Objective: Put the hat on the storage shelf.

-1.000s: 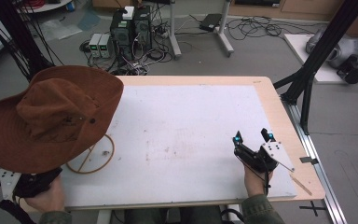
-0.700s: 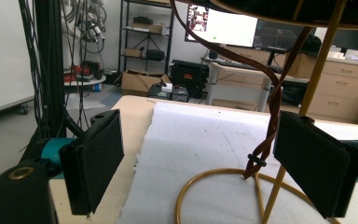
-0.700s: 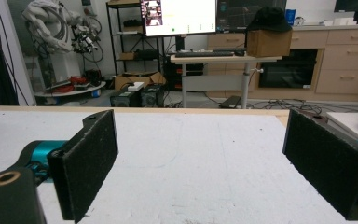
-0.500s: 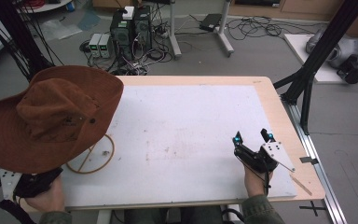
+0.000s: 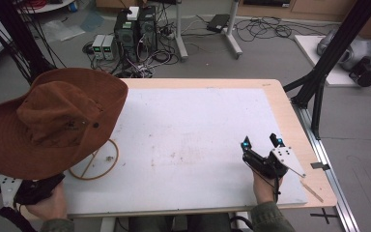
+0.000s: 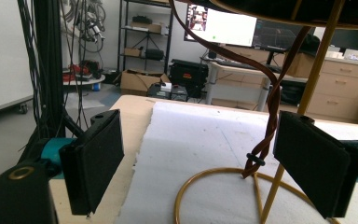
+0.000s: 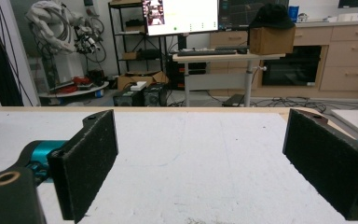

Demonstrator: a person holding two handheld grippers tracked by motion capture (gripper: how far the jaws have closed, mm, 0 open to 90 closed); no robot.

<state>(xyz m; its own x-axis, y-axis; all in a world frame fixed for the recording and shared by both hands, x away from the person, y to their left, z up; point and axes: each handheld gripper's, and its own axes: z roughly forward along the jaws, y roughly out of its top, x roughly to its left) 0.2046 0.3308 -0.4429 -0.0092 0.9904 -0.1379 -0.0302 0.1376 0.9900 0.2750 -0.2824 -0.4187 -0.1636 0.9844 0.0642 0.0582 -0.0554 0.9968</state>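
Brown hat on its stand, both grippers idle.
I see the brown hat [image 5: 53,121] on the gold wire stand [image 5: 94,162] at 9 o'clock on the desk [image 5: 198,121]. Left gripper [image 6: 200,163] fingers apart, facing the stand; right gripper [image 5: 261,142] at 4 o'clock, fingers apart, holding nothing.

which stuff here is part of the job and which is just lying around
In the job: hat on its stand, chin cord, left gripper open beside the stand, right gripper open over the mat.

Lying about: floor boxes and cables, monitor, black cap on a box.
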